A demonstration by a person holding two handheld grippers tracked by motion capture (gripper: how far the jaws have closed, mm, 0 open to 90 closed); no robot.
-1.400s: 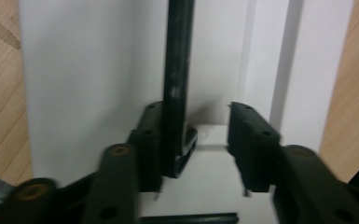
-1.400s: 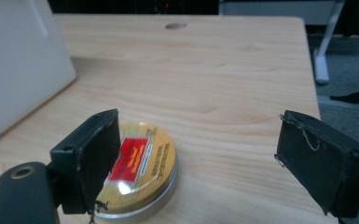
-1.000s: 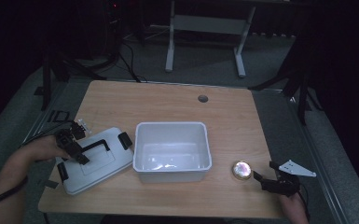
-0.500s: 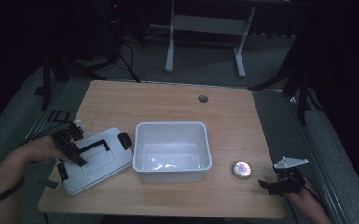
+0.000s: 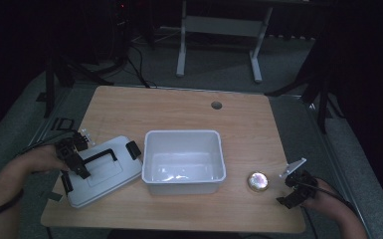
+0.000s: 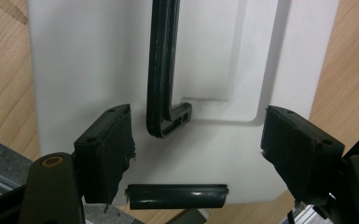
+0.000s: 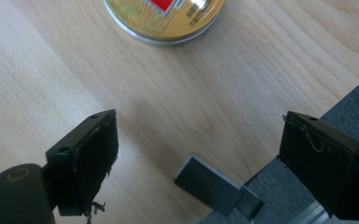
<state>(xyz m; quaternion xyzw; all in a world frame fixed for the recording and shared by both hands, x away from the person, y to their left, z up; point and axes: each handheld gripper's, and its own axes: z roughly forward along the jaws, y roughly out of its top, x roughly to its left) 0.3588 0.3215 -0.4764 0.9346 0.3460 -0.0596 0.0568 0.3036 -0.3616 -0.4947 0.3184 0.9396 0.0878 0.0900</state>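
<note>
A white lid [image 5: 104, 172] with a black handle [image 5: 99, 155] lies flat on the table, left of an open white bin [image 5: 184, 162]. My left gripper [image 5: 76, 162] hovers over the lid's left end. In the left gripper view it [image 6: 198, 149] is open, the end of the handle [image 6: 161, 74] lies between the jaws untouched, and a black latch [image 6: 177, 196] sits at the lid's edge. A round gold tin [image 5: 258, 181] lies right of the bin. My right gripper [image 5: 292, 188] is open just right of the tin, over bare wood [image 7: 198, 158], with the tin [image 7: 168, 18] ahead.
The wooden table [image 5: 179, 109] has a cable hole [image 5: 216, 105] at the back. A grey bracket [image 7: 214, 186] sticks out at the table's edge under my right gripper. Grey floor and a desk frame [image 5: 219, 30] lie beyond the table.
My right gripper has lifted a little and drifted slightly left beside the tin. The left gripper, the lid, the bin and the tin have stayed where they were.
</note>
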